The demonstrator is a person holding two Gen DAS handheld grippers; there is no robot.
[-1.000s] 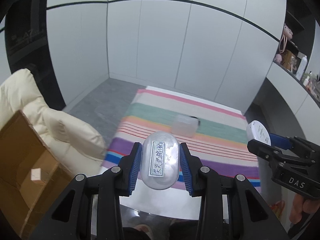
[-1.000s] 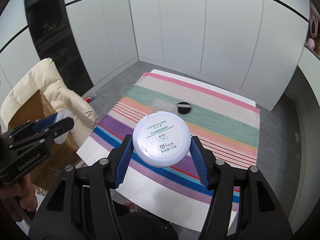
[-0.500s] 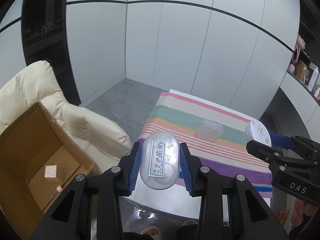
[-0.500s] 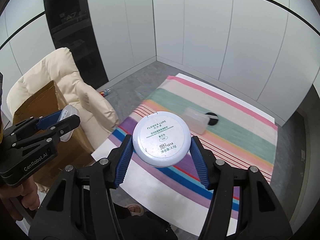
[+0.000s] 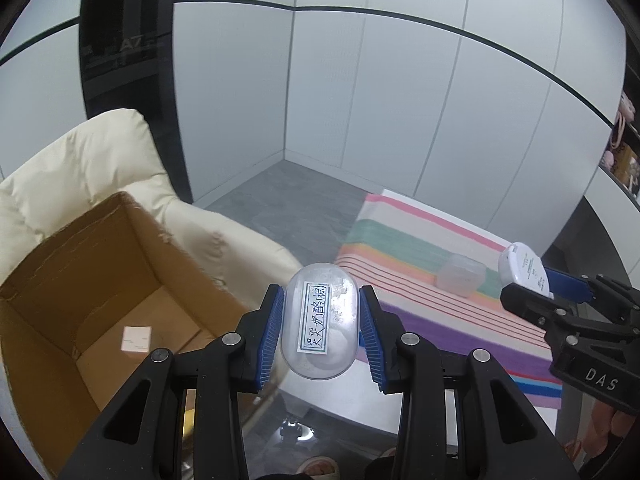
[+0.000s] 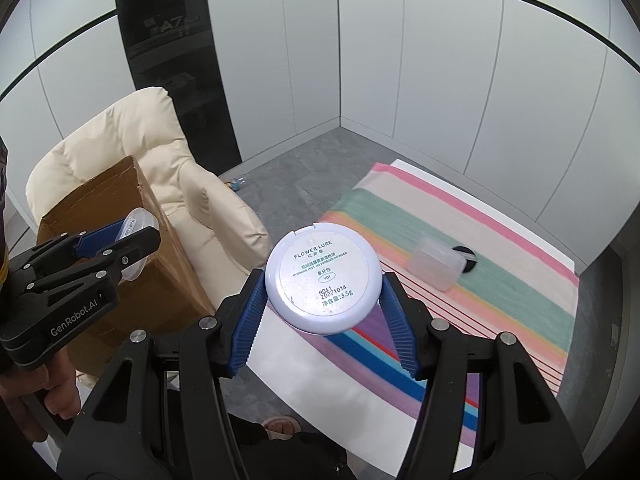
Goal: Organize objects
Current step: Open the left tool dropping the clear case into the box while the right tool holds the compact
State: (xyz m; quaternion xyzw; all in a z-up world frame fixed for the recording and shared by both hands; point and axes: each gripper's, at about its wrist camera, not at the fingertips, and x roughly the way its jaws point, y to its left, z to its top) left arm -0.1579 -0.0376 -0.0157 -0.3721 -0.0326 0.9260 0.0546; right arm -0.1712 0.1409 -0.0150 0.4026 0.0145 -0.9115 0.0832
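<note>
The left tool squeezes a small clear oval box. The box has a white paper label with blue handwriting on it, and something pale and powdery shows inside. Both blue ribbed pads press its long sides, so it hangs in the air, above the near edge of an open brown cardboard box. A small pale square thing lies on the bottom of that cardboard box. The cardboard box sits on a cream padded chair.

The right tool squeezes a round flat white compact. Its face is up, with green and dark print on it. The blue pads grip its left and right edges. It is held in the air over the near edge of a striped cloth on the tabletop.

Both tools point forward and slant down. A hand wraps the handle of the left tool, low at the left of the right wrist view.

On the striped cloth lie a cloudy plastic tub and a small black round thing just behind it.
</note>
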